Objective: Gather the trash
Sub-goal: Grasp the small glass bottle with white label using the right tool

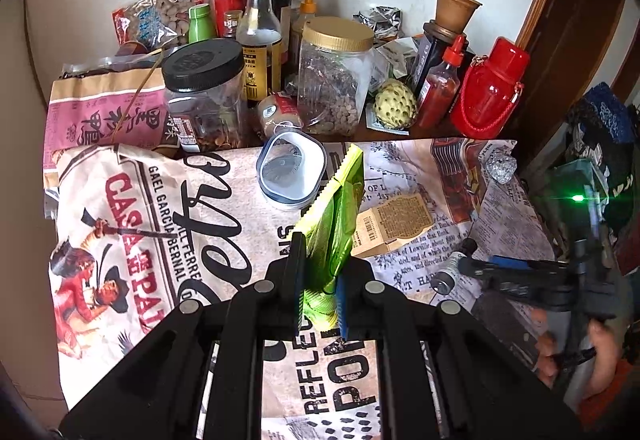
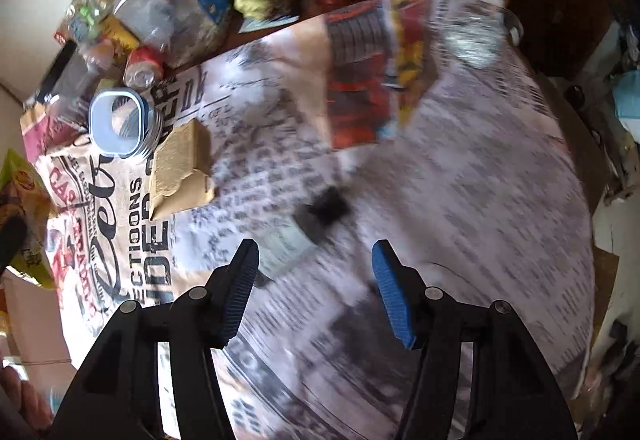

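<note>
My left gripper (image 1: 320, 280) is shut on a green snack bag (image 1: 340, 208), which stands up from its jaws above the printed tablecloth (image 1: 224, 200). My right gripper (image 2: 316, 268) is open and points down at the cloth. A small bottle (image 2: 296, 240) with a black cap lies just ahead of its fingertips, nearer the left one and untouched. In the left wrist view the right gripper (image 1: 470, 266) comes in from the right, next to that bottle (image 1: 448, 274). A small cardboard box (image 1: 394, 224) and a foil ball (image 1: 500, 166) also lie on the cloth.
An open plastic container (image 1: 290, 170) sits mid-table. Behind it crowd jars (image 1: 334, 76), bottles (image 1: 260, 36), a red flask (image 1: 490, 88), a green fruit (image 1: 394, 106) and snack packets (image 1: 160, 12). A dark door frame and clutter stand to the right.
</note>
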